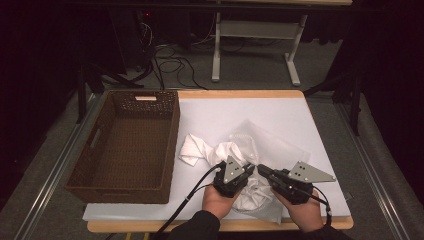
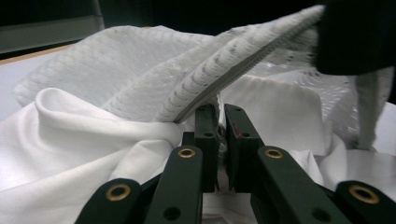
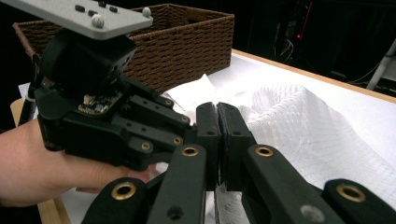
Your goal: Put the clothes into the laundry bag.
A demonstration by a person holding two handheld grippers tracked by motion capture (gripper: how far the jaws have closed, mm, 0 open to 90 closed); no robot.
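Note:
A crumpled smooth white cloth [image 1: 197, 147] lies on the white-covered table, with a white mesh bag [image 1: 250, 135] partly over it. Both grippers meet tip to tip over this heap near the table's front edge. My left gripper [image 1: 250, 171] is shut on a fold of the smooth white cloth [image 2: 70, 140]; in the left gripper view its jaws [image 2: 222, 114] pinch white fabric. My right gripper [image 1: 262, 170] is shut on the mesh bag [image 3: 299, 121], whose net runs down between the closed jaws [image 3: 218, 109]. The bag's zipped edge [image 2: 224, 65] rises toward the right gripper's black body [image 2: 355, 32].
An empty brown wicker basket [image 1: 172, 130] stands on the left part of the table, close to the cloth; it is also behind the left gripper in the right gripper view [image 3: 187, 37]. White sheet [image 1: 280, 107] extends behind and right. The wooden table edge [image 1: 150, 226] runs along the front.

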